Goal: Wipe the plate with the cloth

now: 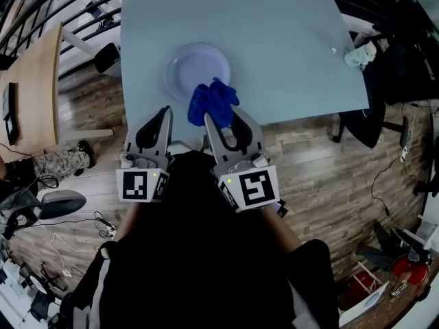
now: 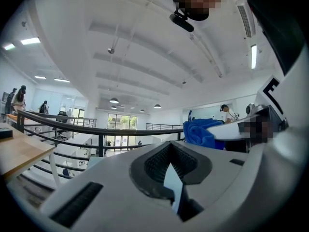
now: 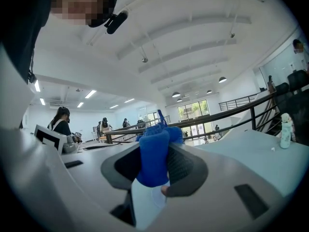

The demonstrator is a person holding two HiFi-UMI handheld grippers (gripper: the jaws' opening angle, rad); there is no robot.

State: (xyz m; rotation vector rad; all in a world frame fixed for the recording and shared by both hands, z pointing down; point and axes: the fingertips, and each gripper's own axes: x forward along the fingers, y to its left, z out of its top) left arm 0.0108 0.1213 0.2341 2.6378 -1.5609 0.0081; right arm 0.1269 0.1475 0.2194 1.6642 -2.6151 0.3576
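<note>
- The right gripper (image 1: 221, 117) has its jaws clamped on the blue cloth (image 1: 214, 98), which bulges in a wad between the dark pads.
- The left gripper (image 1: 163, 113) has its jaws together, with nothing between them.
- The cloth sits over the near rim of the pale plate (image 1: 192, 64) on the grey-blue table (image 1: 288, 46); whether they touch cannot be told.
- The left cube (image 1: 142, 185) and the right cube (image 1: 250, 188) each carry a black-and-white square marker.

A pale blue table (image 1: 288, 40) is filling the upper centre, a small pale bottle (image 1: 360, 55) standing at its right edge; a wooden desk (image 1: 38, 88) is sitting far left.
</note>
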